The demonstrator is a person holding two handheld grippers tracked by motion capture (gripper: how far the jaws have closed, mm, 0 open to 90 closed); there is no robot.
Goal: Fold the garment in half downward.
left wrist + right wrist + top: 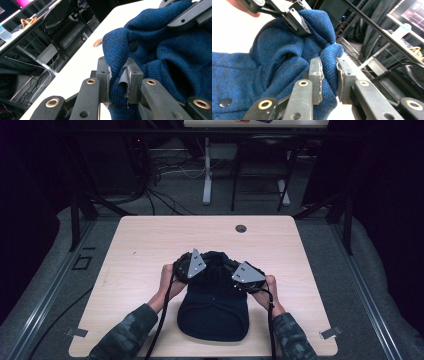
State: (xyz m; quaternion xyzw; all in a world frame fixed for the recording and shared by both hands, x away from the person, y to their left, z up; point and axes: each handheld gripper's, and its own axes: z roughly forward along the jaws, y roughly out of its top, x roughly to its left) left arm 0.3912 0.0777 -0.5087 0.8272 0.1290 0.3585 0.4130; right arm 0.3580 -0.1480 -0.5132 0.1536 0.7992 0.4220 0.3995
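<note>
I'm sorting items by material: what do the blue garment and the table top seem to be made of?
The blue garment looks like knitted fabric, perhaps wool or acrylic: matte, with fine knit loops visible, and it bunches softly between the jaws. The table top looks like pale wood or wood-look laminate: smooth with faint grain; which one, the look leaves open.

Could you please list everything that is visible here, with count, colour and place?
knitted garment: one, dark blue, near edge of the table, far part lifted.
table: one, light wood, centre, with a round hole near the far edge.
chair: one, black, on the floor beyond the table.
second table: one, white leg, farther back.
cables: several, black and white, on the floor behind.
left tool: one, black, shut on a fold of the garment.
right tool: one, black, shut on another fold.
forearms: two, camouflage sleeves, from the bottom edge.
</note>
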